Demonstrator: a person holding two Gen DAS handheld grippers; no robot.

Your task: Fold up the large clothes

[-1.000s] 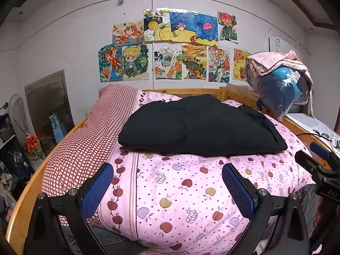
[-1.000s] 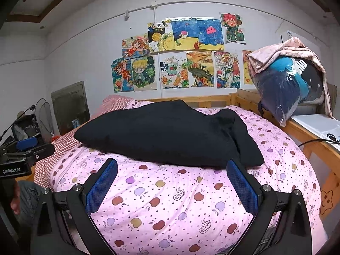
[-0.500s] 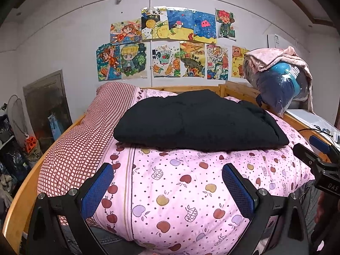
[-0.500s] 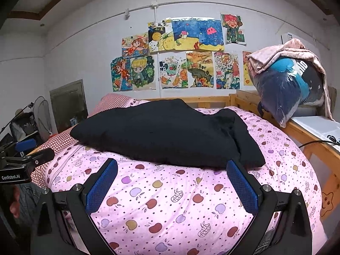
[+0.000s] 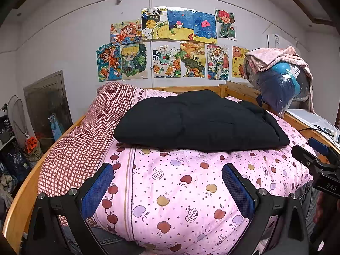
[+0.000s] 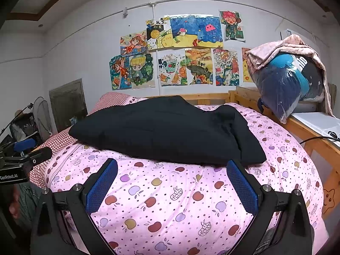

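Observation:
A large black padded garment (image 5: pixel 197 121) (image 6: pixel 167 129) lies folded into a thick slab on the pink apple-print quilt (image 5: pixel 182 187) (image 6: pixel 182 199). My left gripper (image 5: pixel 167 187) is open at the foot of the bed, short of the garment's near edge, with nothing between its blue pads. My right gripper (image 6: pixel 172 184) is open too, its right fingertip close to the garment's near right corner, holding nothing. Each gripper's body shows at the edge of the other's view.
A red-checked quilt (image 5: pixel 89 140) covers the bed's left side inside a wooden bed frame (image 5: pixel 23 193). A plastic bag of clothes under a pink blanket (image 5: pixel 280 82) sits on a wooden side unit at right. Cluttered floor and a fan (image 6: pixel 42 114) lie left. Drawings cover the wall.
Both grippers have dropped slightly and drawn nearer the bed, so the garment sits higher and larger in both views. The garment itself has not moved. Both stay open.

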